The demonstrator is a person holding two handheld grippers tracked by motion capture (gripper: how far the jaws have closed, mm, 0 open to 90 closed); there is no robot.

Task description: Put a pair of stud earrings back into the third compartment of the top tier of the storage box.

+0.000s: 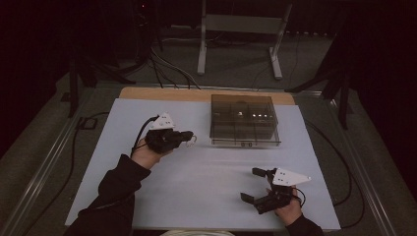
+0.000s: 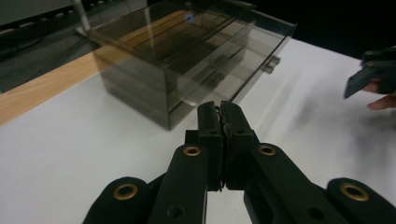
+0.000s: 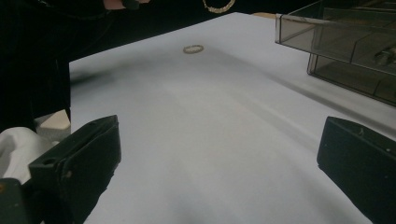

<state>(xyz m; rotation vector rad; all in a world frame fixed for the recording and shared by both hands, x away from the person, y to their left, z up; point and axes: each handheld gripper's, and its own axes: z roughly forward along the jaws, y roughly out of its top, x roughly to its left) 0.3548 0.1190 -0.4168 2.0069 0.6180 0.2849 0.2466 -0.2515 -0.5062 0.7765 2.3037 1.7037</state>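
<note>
Carrying step: the left gripper point(image 1: 190, 136) is pressed shut on a thin chain point(image 3: 217, 6), held above the table. The chain droops as a small loop just under the jaw tips (its long axis looks roughly downward, though it is too small to be sure). The gripper points at the box point(image 2: 154, 70), just ahead of it. Next, I judge, comes travel to an open compartment, then release low. A ring point(image 3: 193, 48) lies below the left gripper. The right gripper point(image 1: 251, 184) rests spread, well apart.
</note>
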